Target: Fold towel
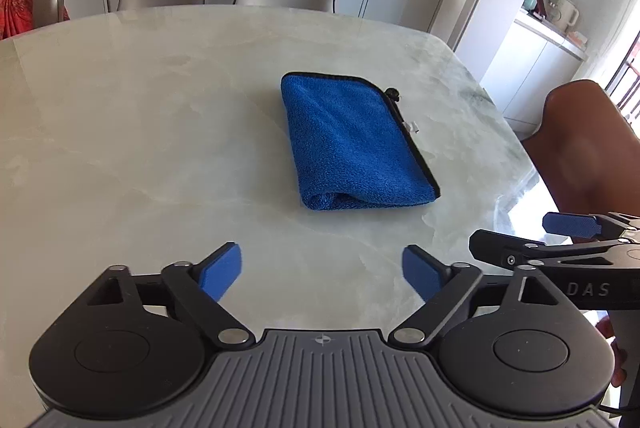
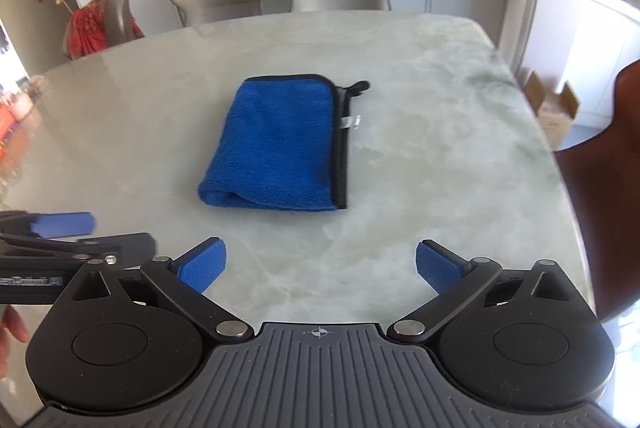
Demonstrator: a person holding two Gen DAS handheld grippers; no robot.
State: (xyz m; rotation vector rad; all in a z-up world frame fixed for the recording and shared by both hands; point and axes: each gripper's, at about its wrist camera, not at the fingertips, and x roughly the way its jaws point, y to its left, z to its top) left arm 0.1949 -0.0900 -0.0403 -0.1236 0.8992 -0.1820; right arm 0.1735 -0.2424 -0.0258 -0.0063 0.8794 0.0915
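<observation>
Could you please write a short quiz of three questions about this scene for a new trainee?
1. True or false: the blue towel lies folded on the marble table.
2. Multiple choice: the left gripper is A) shut on the towel, B) open and holding nothing, C) not in view.
3. Fill in: the towel's black trim runs along its ___ side in the right wrist view.

Key
1. True; neither gripper touches it.
2. B. The right gripper is open and holding nothing too.
3. Right, where a small white tag sticks out.
</observation>
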